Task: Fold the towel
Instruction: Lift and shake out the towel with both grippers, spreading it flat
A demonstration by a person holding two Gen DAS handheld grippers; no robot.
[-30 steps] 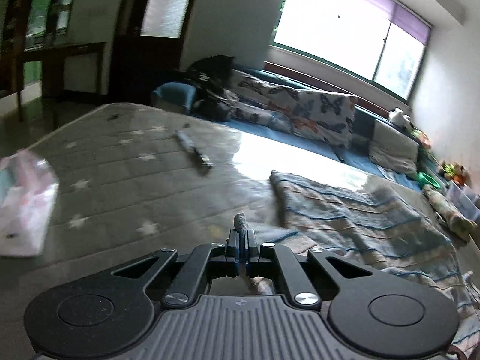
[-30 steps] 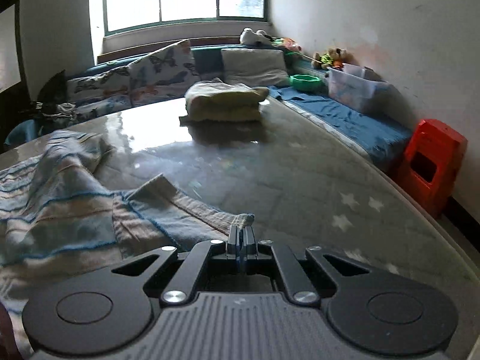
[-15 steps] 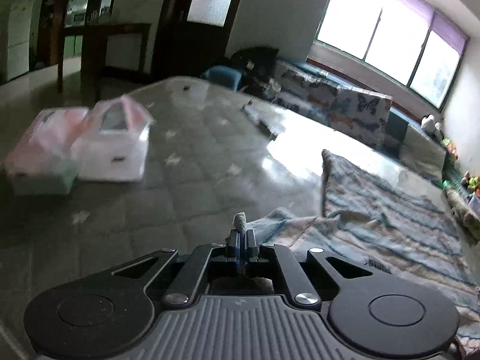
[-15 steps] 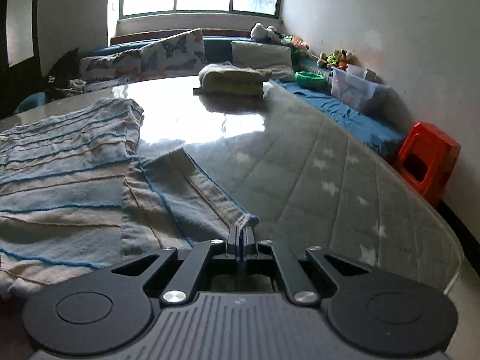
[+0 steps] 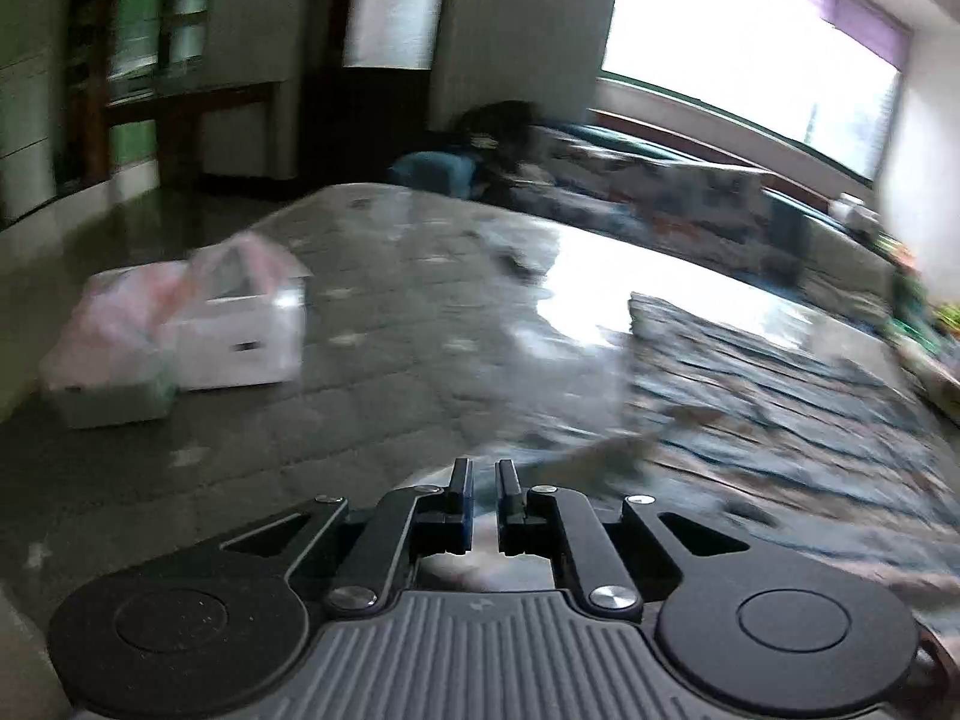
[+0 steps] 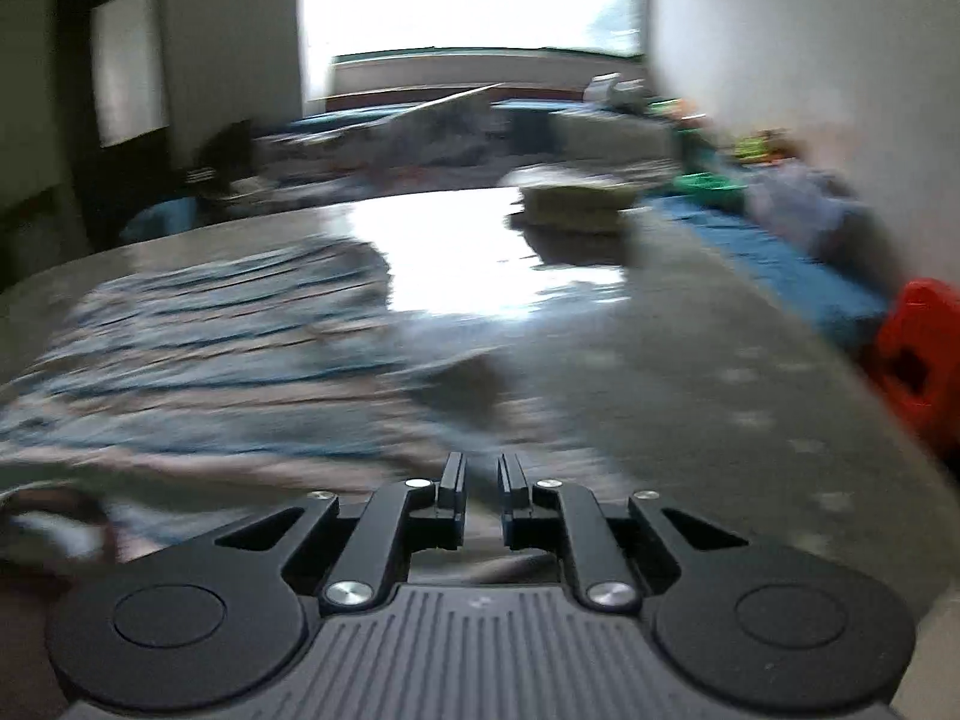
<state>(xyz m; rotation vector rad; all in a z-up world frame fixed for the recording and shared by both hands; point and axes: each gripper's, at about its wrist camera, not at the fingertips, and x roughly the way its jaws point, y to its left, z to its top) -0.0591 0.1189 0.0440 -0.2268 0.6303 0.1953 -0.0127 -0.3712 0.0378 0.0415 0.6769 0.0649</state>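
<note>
A blue and beige striped towel [image 5: 780, 396] lies spread on the grey star-patterned surface [image 5: 372, 372], to the right in the left wrist view and to the left in the right wrist view, towel [image 6: 210, 348]. One of its corners [image 5: 618, 453] rests just beyond my left gripper [image 5: 483, 468], which is open with a narrow gap and nothing in it. My right gripper [image 6: 482, 468] is also open and empty, with a towel corner [image 6: 468, 369] lying ahead of it. Both views are motion-blurred.
Two pale plastic boxes [image 5: 180, 330] sit on the surface at the left. A folded yellowish towel [image 6: 576, 204] lies at the far end. A red stool [image 6: 918, 348] stands beside the right edge. A cushioned bench [image 5: 660, 186] runs under the window.
Both grippers have opened and let go of the towel corners they held. The corners now lie on the surface ahead of the fingers. Both cameras are moving.
</note>
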